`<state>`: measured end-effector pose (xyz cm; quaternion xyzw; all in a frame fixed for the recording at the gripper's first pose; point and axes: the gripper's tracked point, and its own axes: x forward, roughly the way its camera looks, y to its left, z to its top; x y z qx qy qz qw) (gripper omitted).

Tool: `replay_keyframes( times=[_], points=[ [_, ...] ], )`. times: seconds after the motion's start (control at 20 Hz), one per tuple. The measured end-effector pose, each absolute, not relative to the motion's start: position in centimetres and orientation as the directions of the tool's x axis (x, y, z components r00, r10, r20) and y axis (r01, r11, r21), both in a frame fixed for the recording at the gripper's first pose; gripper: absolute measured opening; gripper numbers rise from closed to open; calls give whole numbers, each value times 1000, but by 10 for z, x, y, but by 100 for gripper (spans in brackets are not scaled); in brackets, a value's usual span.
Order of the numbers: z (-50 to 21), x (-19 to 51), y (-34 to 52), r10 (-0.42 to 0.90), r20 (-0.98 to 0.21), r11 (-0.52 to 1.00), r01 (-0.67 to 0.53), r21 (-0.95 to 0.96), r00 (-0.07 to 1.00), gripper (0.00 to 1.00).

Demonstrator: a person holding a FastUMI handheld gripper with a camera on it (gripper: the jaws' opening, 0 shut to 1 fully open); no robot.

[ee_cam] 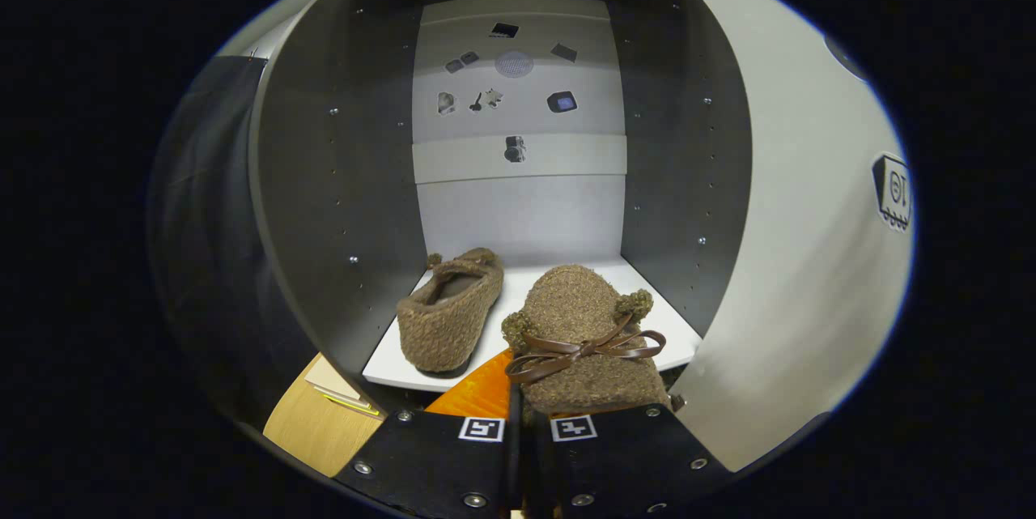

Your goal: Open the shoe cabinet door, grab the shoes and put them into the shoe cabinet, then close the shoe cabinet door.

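Open shoe cabinet [340, 179], 2 shoes, 1 inside [449, 312], 1 [579, 341] in tongs [518, 426]

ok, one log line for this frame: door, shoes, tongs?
cabinet door: open | first shoe: on shelf, left | second shoe: held, toe over shelf edge | tongs: shut on second shoe's heel

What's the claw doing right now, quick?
Claw: closed, holding the second shoe by its back end, toe pointing into the cabinet, beside the first shoe.

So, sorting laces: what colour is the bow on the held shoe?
Brown, in the gripper view: bow on the shoe.
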<state>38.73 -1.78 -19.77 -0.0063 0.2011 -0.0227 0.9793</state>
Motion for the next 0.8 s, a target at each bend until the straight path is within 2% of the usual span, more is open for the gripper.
replay_keyframes(
  times=[0.55, 0.8],
  points=[
    [-193, 486, -26, 6, -410, 1000, -10, -7, 912, 7],
    [-213, 522, -33, 9, -457, 1000, -2, 16, 890, 7]
  ],
)
